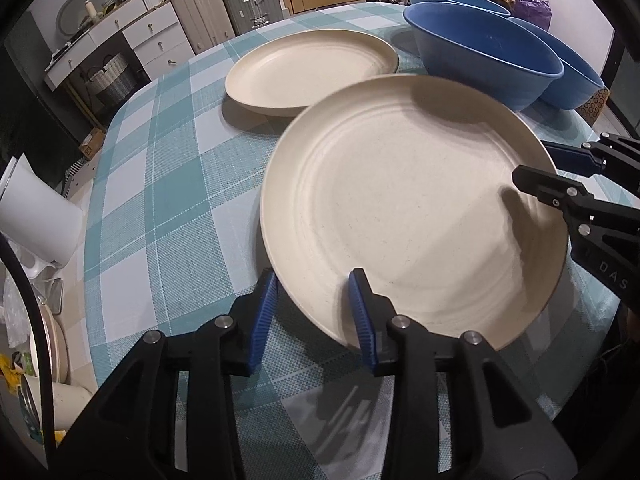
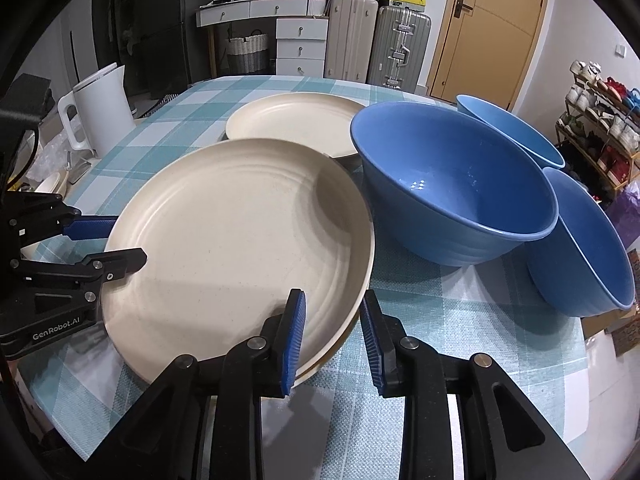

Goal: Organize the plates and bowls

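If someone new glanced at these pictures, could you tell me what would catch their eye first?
Probably the big cream plate in the foreground on the checked tablecloth, with the left gripper and right gripper each straddling its rim on opposite sides. Next, the three blue bowls clustered beside it, and a second cream plate lying behind.

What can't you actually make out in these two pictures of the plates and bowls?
- Near plate: in the right wrist view a second rim seems to peek out below it; how many are stacked is unclear.
- Third blue bowl: in the left wrist view the front blue bowl hides most of it.
- Left gripper: whether its pads press the rim is unclear.
- Items left of the tablecloth: cut off.
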Motion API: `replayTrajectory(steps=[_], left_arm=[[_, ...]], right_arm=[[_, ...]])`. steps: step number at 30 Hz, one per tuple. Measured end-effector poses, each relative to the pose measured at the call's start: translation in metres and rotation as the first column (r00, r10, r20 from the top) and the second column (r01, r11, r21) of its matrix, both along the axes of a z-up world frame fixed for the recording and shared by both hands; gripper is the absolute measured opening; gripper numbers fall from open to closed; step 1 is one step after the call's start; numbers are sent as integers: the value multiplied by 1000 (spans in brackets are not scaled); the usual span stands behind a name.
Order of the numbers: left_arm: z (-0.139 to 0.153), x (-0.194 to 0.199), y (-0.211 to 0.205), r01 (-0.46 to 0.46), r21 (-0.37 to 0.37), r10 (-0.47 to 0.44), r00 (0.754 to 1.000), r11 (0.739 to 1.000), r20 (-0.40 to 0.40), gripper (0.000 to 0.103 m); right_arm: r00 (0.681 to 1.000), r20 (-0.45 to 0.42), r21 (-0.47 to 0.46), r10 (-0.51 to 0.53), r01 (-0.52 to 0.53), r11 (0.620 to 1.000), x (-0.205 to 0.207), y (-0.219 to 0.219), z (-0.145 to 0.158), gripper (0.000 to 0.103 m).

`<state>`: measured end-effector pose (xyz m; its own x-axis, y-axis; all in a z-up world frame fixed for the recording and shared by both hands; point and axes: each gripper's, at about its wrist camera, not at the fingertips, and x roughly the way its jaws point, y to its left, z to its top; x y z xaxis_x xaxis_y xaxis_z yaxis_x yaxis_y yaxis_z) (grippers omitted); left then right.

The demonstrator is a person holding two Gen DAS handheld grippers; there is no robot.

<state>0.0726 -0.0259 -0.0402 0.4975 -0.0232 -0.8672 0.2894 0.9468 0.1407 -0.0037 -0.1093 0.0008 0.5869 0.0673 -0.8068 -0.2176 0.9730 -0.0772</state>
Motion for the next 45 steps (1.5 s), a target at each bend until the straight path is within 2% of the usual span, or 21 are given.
replayTrajectory(steps=[10,20,23,25,27,28,31,35,37,39,45], left_arm=[[-5,-1,-5,15,20,-14,1000,1000,-3,43],[-6,1,-2,5,-9,-5,1000,1000,-13,48],[-4,3,3,-9,-38,9,1000,999,-10,55],[1,3,7,-22,-67,23,1000,998,2,64],[7,3,11,-31,-97,33,999,995,18,78],[12,2,13,-34,-112,38,999,993,33,79],[23,0,17,-42,-142,51,997,989,62,81],[37,-1,23,-71,-184,90,991,980,98,85],[43,-1,26,-83,-212,108,988,974,109,90],[48,-1,31,-103,-235,134,984,967,119,102],[64,-2,46,-157,-294,206,968,943,143,102]], right_arm=[[1000,-5,-15,3,-3,1000,-2,-2,-8,30],[1000,-3,-17,9,-9,1000,-3,0,-10,31],[1000,7,6,18,-18,1000,-5,-3,-6,41],[999,21,21,26,-27,999,-7,-4,-1,53],[999,30,31,32,-33,999,-7,-6,3,60],[999,36,40,37,-38,998,-8,-7,6,67],[997,62,74,46,-51,996,-12,-12,17,80],[994,103,91,35,-44,995,-16,-18,34,88],[991,132,100,18,-31,995,-16,-22,43,97],[988,155,120,8,-26,992,-17,-25,51,100],[978,207,150,13,-45,988,-18,-29,74,102]])
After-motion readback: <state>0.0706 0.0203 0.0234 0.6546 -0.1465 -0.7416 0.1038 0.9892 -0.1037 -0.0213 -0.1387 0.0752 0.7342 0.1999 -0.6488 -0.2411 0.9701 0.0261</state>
